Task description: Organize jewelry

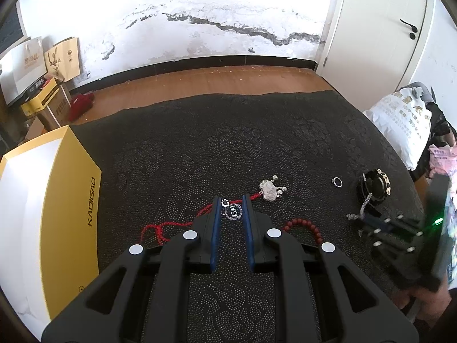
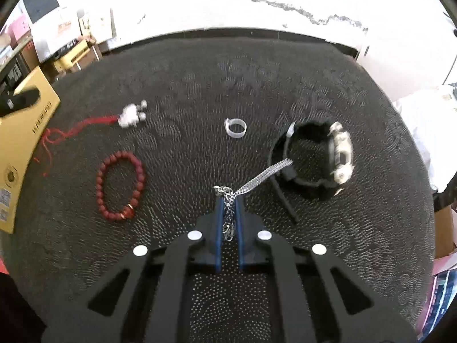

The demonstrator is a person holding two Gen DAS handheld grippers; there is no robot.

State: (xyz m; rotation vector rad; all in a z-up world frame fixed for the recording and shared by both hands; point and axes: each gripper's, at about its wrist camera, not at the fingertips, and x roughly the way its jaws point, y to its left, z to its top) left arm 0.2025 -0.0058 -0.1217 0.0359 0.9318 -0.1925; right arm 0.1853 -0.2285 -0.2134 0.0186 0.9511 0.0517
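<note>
On the dark mat (image 1: 228, 143) lie a silver lock pendant (image 1: 270, 190) on a red cord (image 1: 171, 225), a red bead bracelet (image 2: 120, 184), a silver ring (image 2: 235, 128) and a black watch (image 2: 314, 157). My left gripper (image 1: 232, 201) is shut on a round rhinestone pendant (image 1: 233, 213) held between its blue pads. My right gripper (image 2: 228, 200) is shut on a silver chain (image 2: 257, 181) that runs up to the watch. The right gripper also shows in the left wrist view (image 1: 360, 220), with the watch (image 1: 374, 185), ring (image 1: 337, 182) and bracelet (image 1: 302, 227).
A yellow and white box (image 1: 45, 214) marked KADIGAO stands at the mat's left edge; it also shows in the right wrist view (image 2: 22, 143). A white bag (image 1: 400, 125) and clutter lie at the right. Boxes and paper bags (image 1: 42, 65) stand against the far wall.
</note>
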